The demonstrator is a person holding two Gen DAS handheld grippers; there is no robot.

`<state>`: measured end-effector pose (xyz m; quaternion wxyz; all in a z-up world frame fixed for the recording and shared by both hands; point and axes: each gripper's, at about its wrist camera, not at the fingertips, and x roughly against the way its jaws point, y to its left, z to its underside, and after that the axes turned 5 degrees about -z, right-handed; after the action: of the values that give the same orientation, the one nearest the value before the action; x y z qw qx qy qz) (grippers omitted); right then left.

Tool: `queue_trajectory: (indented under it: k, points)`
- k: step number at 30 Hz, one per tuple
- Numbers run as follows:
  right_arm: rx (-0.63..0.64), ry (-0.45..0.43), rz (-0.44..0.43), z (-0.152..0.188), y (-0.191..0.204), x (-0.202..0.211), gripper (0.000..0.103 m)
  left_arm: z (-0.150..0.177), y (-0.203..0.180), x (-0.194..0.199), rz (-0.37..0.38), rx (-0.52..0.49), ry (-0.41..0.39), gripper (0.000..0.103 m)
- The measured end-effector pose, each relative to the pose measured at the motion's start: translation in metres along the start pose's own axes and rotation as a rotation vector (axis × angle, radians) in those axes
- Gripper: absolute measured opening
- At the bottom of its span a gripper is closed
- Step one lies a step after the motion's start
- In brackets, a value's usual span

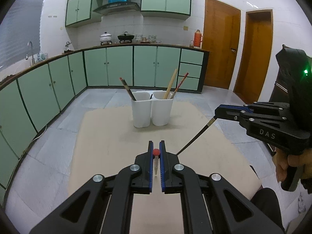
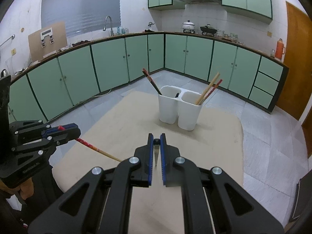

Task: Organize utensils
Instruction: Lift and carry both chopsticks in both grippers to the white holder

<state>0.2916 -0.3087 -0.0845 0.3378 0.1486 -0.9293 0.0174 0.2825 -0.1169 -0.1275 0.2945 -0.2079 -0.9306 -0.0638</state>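
Note:
A white two-compartment holder (image 1: 152,110) stands on a beige table (image 1: 109,146); it also shows in the right wrist view (image 2: 180,109). Its left cup holds dark chopsticks (image 1: 127,88), its right cup a bamboo and a red chopstick (image 1: 173,85). My left gripper (image 1: 156,150) is shut on a red-topped chopstick (image 1: 156,161) that hangs down; in the right wrist view the same chopstick (image 2: 97,149) slants from the left gripper (image 2: 64,129). My right gripper (image 2: 156,142) is shut on a black chopstick (image 2: 156,152), seen slanting down in the left wrist view (image 1: 195,138).
Green kitchen cabinets (image 1: 58,81) run along the back and left walls with a sink tap (image 1: 30,47) and pots (image 1: 106,37) on the counter. Wooden doors (image 1: 222,44) stand at the right. Grey tiled floor surrounds the table.

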Motion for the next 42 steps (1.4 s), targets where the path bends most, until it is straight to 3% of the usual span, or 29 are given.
queue_trajectory:
  k: [22,42]
  points:
    - [-0.011,0.039,-0.009,-0.038,-0.014,0.016,0.006,-0.051,0.024,-0.004,0.049,0.0,0.039,0.006]
    - [-0.016,0.035,0.01,-0.146,-0.046,0.01,0.006,-0.18,0.034,-0.032,0.06,-0.038,0.001,0.006]
